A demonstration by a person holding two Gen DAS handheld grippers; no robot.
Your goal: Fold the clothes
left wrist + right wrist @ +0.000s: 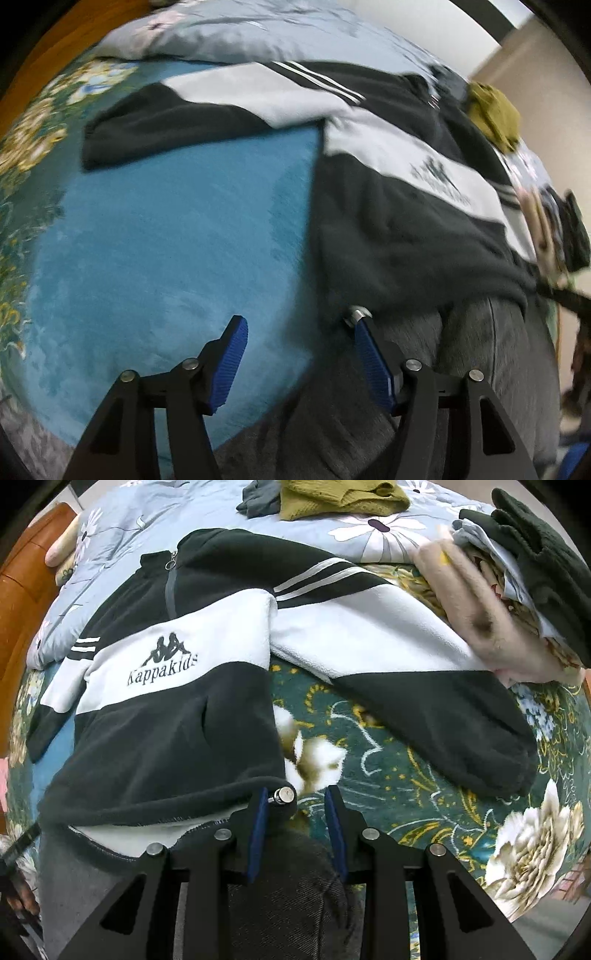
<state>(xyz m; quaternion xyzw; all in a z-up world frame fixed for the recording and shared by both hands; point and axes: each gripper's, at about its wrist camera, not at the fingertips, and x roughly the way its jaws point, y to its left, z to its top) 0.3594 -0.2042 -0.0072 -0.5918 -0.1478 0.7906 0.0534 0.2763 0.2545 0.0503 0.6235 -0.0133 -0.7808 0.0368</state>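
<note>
So the fold hasn't really started, as far as I can tell. Nearest to the cameras is the person's lap in grey trousers, and both grippers hang right over it, pointing down at the hem of the fleece.

The left gripper has its jaws wide apart with nothing between them, just blue blanket and the edge of the trousers underneath. The right gripper has its jaws narrower but there's a clear gap and nothing pinched; the left pad sits just beside the hem corner, so I'd guess that's the grab it's lining up.

The black and white fleece jacket lies front-up on the bed, logo showing, zip at the collar, hem towards the person and slightly flipped so the white lining shows. Both sleeves are spread out to the sides, one sleeve running across the flowered green blanket. So sleeves in, body folded, all of that is left to do.

Further back: a heap of other clothes sits right against that sleeve's upper part and looks like it could get dragged along. Beyond the collar there's a mustard knit on the pale flowered duvet, out of the way.
</note>
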